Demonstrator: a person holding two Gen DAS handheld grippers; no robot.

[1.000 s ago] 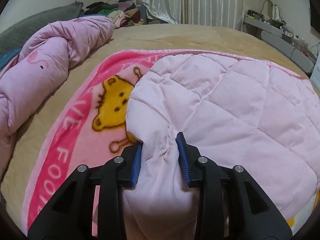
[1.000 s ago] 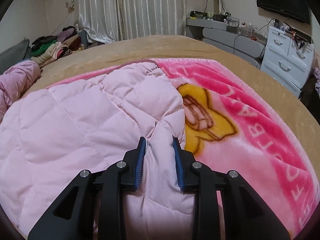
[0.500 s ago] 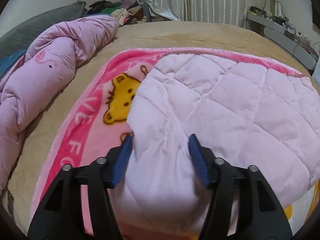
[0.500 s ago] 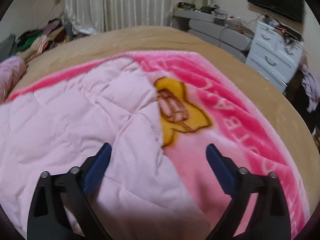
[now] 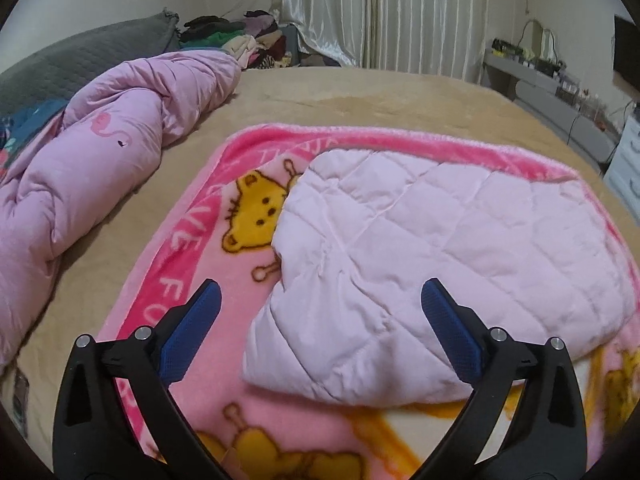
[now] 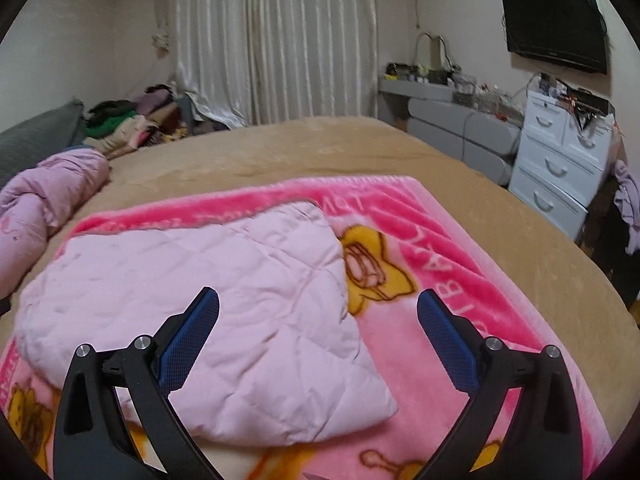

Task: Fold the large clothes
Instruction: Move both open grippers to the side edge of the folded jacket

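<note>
the left gripper (image 5: 318,314) was spread wide, its blue pads (image 5: 191,338) clear of any cloth, and it held nothing. the right gripper (image 6: 318,320) stood the same way, wide apart and empty. both were poised level above the near edge of the bed (image 5: 360,96), pointing toward its far end and slightly downward, neither one touching fabric as far as could be seen.

just beyond the fingertips lay the pale pink quilted garment (image 5: 440,256), folded into a thick pad with its doubled, rounded edge facing the grippers. it rested on the pink cartoon blanket (image 5: 176,264), toward that blanket's middle, leaving the bear print exposed on the left and a bright border showing all round. judged from this lie, the blanket served as a clean working surface, and the garment was set flat so that a fold could settle; a further fold appeared possible.

farther off, along the left edge of the bed, a bunched lilac duvet (image 5: 100,168) lay well apart from the work. at the far left corner a heap of clothes (image 6: 128,124) was stacked.
</note>
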